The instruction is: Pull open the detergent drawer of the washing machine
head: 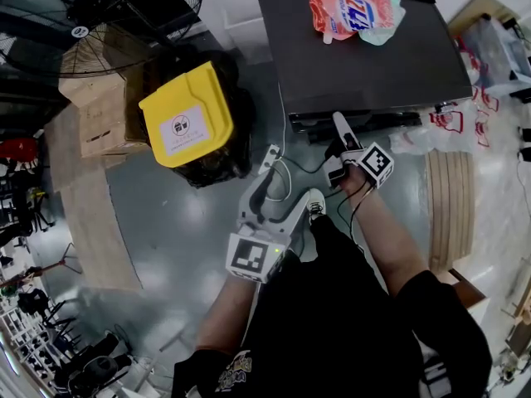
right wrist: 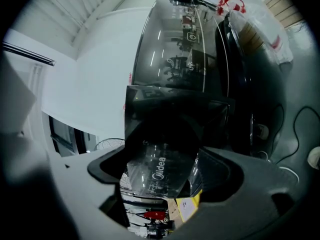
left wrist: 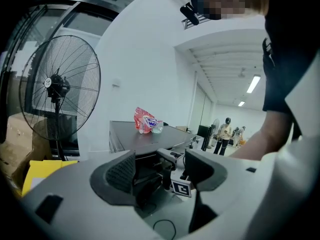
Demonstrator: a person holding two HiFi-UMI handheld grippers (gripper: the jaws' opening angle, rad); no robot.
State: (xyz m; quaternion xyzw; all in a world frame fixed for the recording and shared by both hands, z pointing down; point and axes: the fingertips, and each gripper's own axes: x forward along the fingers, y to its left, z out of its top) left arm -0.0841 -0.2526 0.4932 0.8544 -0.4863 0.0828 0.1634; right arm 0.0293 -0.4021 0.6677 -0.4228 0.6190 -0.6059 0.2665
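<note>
The washer [head: 357, 48] stands at the far side of the floor, its dark top bare except for a red and white detergent pouch [head: 353, 7] lying flat near the far right edge. The right gripper [head: 338, 138] is up against the washer's near front. Seen along its jaws, the drawer [right wrist: 160, 171] juts toward the camera as a dark box, and its glossy front, printed with a brand name, fills the gap. The jaws stand wide, and each pad seems to press an edge of that front. No view shows the inside of the drawer.

The left gripper [left wrist: 160, 170] is held back from the washer, near the person's body and left of the right gripper. Its jaws are apart with nothing between them; only the floor, a loop of cable [head: 290, 168] and the other gripper show beyond.

Left of the washer is a bin [head: 187, 114] with a yellow lid, which is shut, so its contents cannot be seen. A black liner [head: 224, 160] bulges out around it. Cardboard boxes [head: 104, 110] sit just beyond the bin on the left, closed. A large fan [head: 108, 11] stands at the far left. To the right of the washer lie clear plastic bags [head: 440, 127] with red print, and a wooden pallet [head: 452, 206] nearer.
</note>
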